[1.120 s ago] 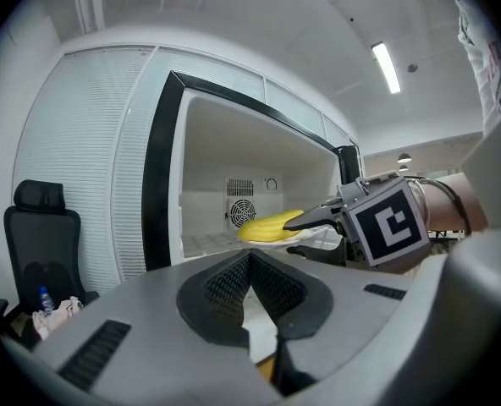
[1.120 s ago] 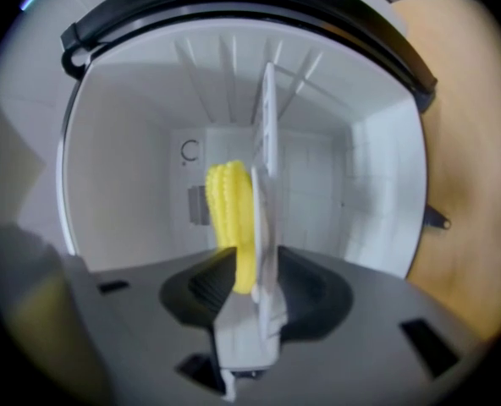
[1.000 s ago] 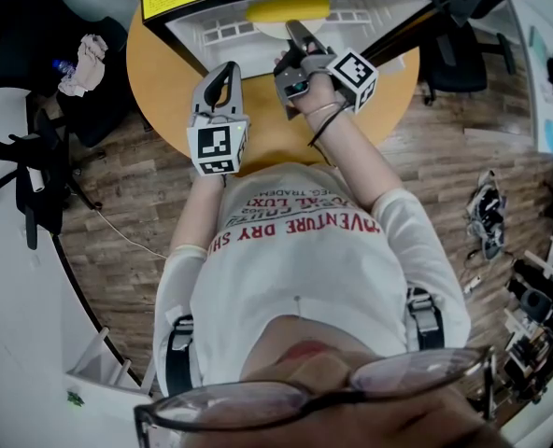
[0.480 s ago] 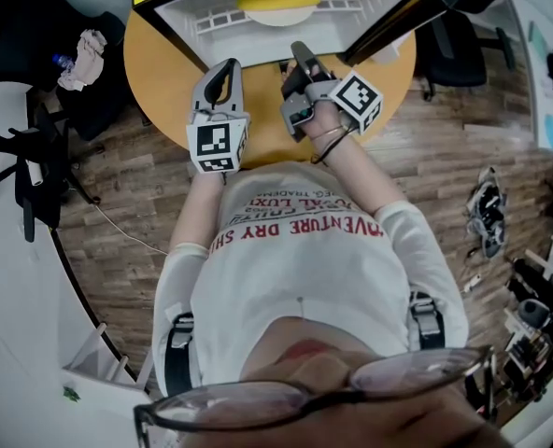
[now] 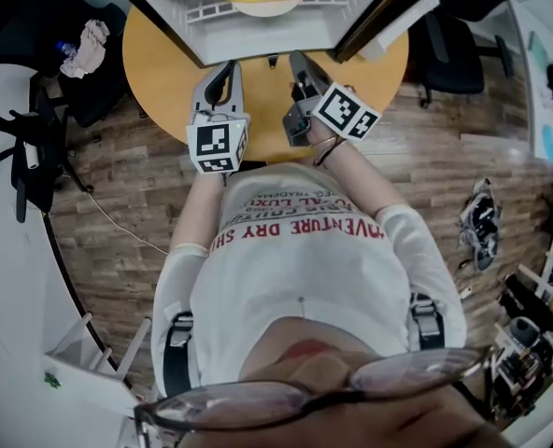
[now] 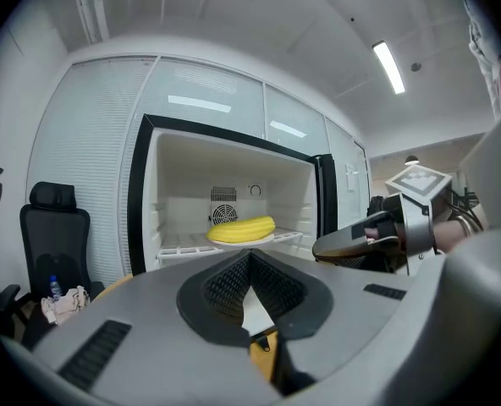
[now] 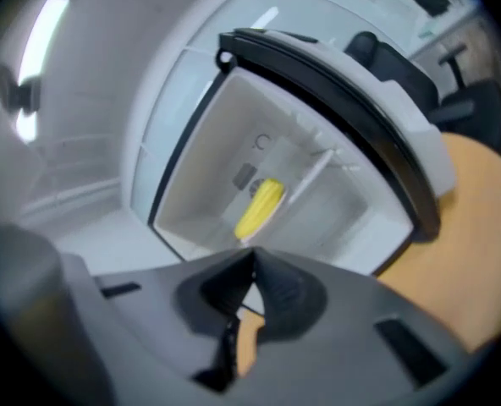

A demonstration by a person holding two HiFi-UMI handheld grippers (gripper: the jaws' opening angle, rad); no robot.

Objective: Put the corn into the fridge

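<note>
On the white T-shirt [image 5: 300, 269] — red print, "VENTURE DRY" legible, the rest unclear

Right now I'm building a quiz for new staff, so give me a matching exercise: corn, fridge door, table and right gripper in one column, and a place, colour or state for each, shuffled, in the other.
Column one
1. corn
2. fridge door
3. table
4. right gripper

Column two
A. orange
B. shut and empty
C. open
D. on a plate in the fridge

Pairs: 1-D, 2-C, 3-A, 4-B
</note>
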